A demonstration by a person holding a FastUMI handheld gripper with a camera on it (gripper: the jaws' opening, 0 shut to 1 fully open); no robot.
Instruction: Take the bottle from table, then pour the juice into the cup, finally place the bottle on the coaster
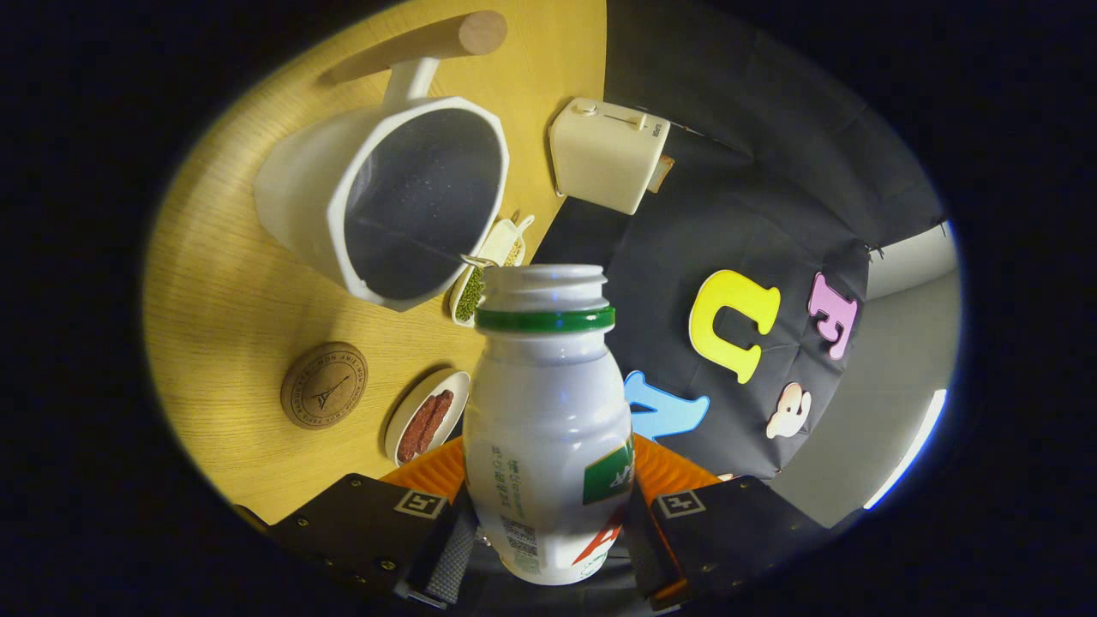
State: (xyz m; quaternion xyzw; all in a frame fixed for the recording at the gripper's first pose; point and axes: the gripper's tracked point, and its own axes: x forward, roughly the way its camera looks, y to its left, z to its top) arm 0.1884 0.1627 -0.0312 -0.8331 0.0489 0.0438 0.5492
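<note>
While the tongs (pixel 548 523) clamp the bottle (pixel 548 428), seemingly tilted, wooden table (pixel 214 300), cup (pixel 386 197) beyond

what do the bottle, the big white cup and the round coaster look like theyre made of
Bottle, held between the gripper fingers: probably glossy white plastic, going by its sheen, with a green neck ring. Cup: matte white outside, dark speckled inside, likely coated ceramic or metal, with a handle that looks wooden. Coaster: brown with an imprinted design, apparently wood or cork.
</note>
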